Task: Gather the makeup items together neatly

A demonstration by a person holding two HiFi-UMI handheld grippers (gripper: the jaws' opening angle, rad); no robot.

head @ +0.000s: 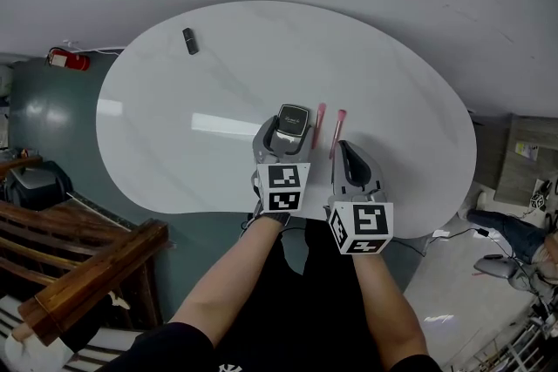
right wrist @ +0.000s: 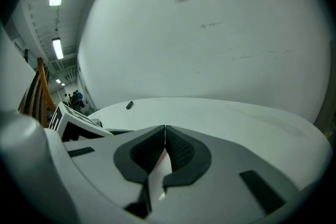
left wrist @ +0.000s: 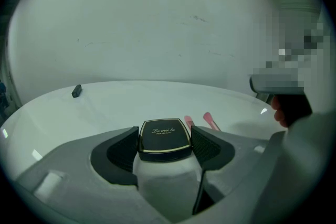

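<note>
A black compact [head: 293,119] with a gold rim and gold lettering sits between the jaws of my left gripper [head: 290,125], which is shut on it near the front middle of the white oval table [head: 174,126]. In the left gripper view the compact [left wrist: 164,139] fills the gap between the pads. Two pink brushes [head: 319,115] [head: 337,128] lie side by side just right of it. My right gripper [head: 342,145] is shut, its tip beside the right brush's near end. A pink tint shows through the gap behind its closed tips [right wrist: 165,131]. A small black tube [head: 190,40] lies far left.
The table's front edge [head: 218,209] runs just behind both grippers. A wooden bench [head: 78,266] stands at the lower left on the floor. A red extinguisher [head: 68,59] lies by the wall. A person's sleeve [left wrist: 304,155] fills the right of the left gripper view.
</note>
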